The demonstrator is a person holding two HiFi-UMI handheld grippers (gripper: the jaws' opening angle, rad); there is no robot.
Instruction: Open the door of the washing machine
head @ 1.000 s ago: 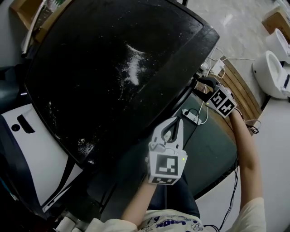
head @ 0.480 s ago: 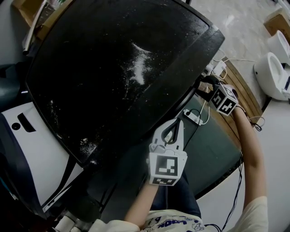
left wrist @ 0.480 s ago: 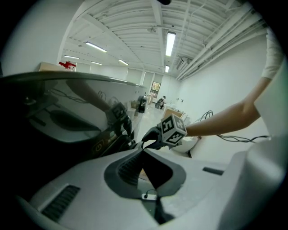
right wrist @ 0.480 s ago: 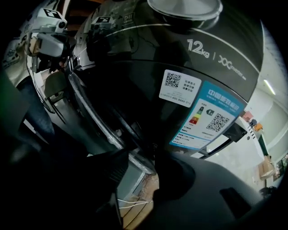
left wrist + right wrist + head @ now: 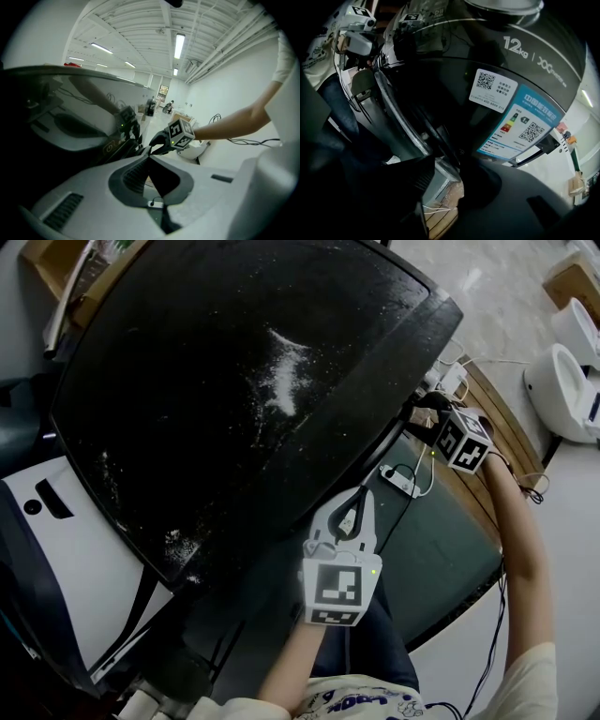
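The door [image 5: 253, 381] is a wide dark panel dusted with white powder, and it fills the head view. Its near edge runs diagonally from upper right to lower left, and both tools sit along that edge.

The right tool [image 5: 420, 418] is the better placed. It sits at the edge's upper-right end, just under the corner, pointing steeply down. Its jaws have just been closing a little but stand wide apart. The door's bright rim [image 5: 401, 117] runs into their mouth, and floor shows through the gap. No pad is seen pressing.

The left tool [image 5: 361, 498] lies farther down the same edge, tips together on nothing.

The door's far side is probably its hinge, so the lift would likely go up and away from the person.

White cables [image 5: 412, 486] lie on a grey panel [image 5: 441, 549] just below the right tool and could snag. A toilet [image 5: 562, 381] stands well apart.
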